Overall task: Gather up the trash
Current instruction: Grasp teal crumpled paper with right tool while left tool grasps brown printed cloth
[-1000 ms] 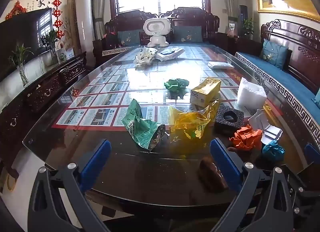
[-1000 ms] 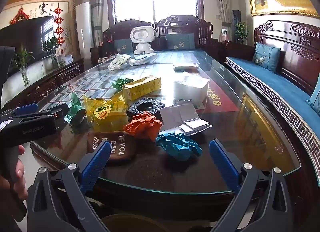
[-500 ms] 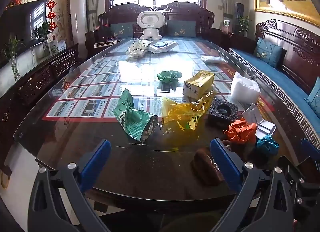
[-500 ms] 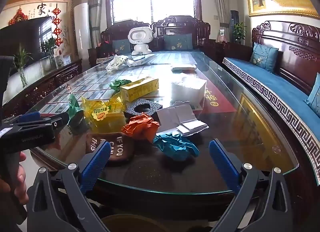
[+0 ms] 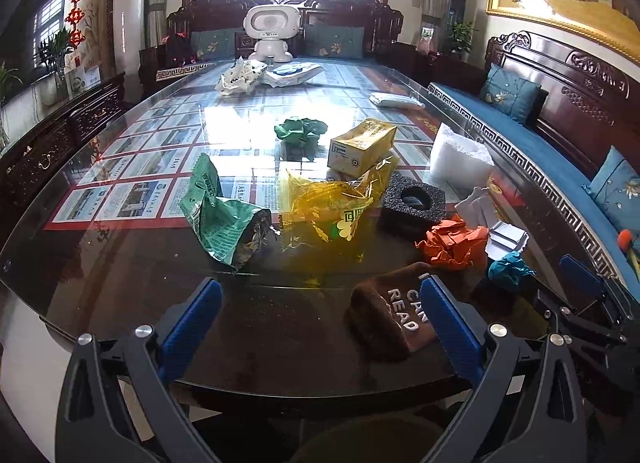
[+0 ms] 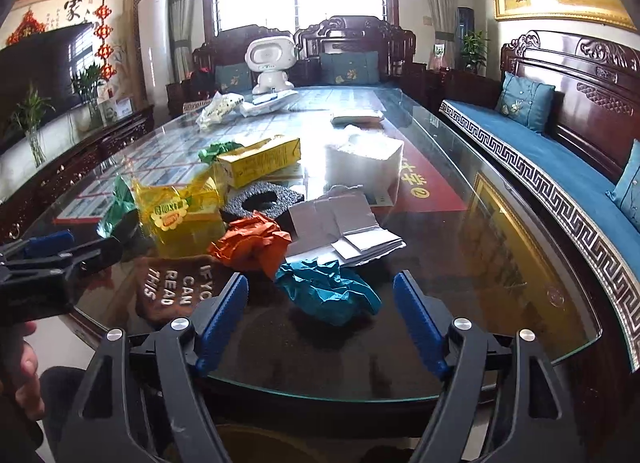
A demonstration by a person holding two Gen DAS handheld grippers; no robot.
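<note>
You face a long glass-topped desk [image 6: 500, 303] in a living room, with trash clustered near its close end. Your right gripper [image 6: 320, 315] hovers just above the desk edge; its blue jaws have just been closing but are still apart, with nothing pressed between them. A crumpled teal paper ball [image 6: 328, 291] lies at 12 o'clock from that gripper, just past the jaw tips and not touched. Beyond it, at 11 o'clock, sits a crumpled orange paper ball [image 6: 252, 243], and beside that, at 1 o'clock, some folded grey and white paper [image 6: 340, 227]. A brown cloth [image 6: 176, 291] with white lettering lies at 10 o'clock. Farther back are a yellow plastic bag [image 6: 176, 215], a black foam block [image 6: 264, 199], a yellow carton [image 6: 260, 161] and a white foam block [image 6: 364, 167].

Your left gripper [image 5: 320, 323] is released, jaws wide apart and empty, above the near desk edge. From it, a green snack bag [image 5: 224, 219] lies at 11 o'clock, the yellow bag at 12 o'clock, and the brown cloth just inside its right jaw. A green paper ball [image 5: 300, 129] sits farther up the desk. A white toy robot [image 5: 272, 33] stands at the far end.
</note>
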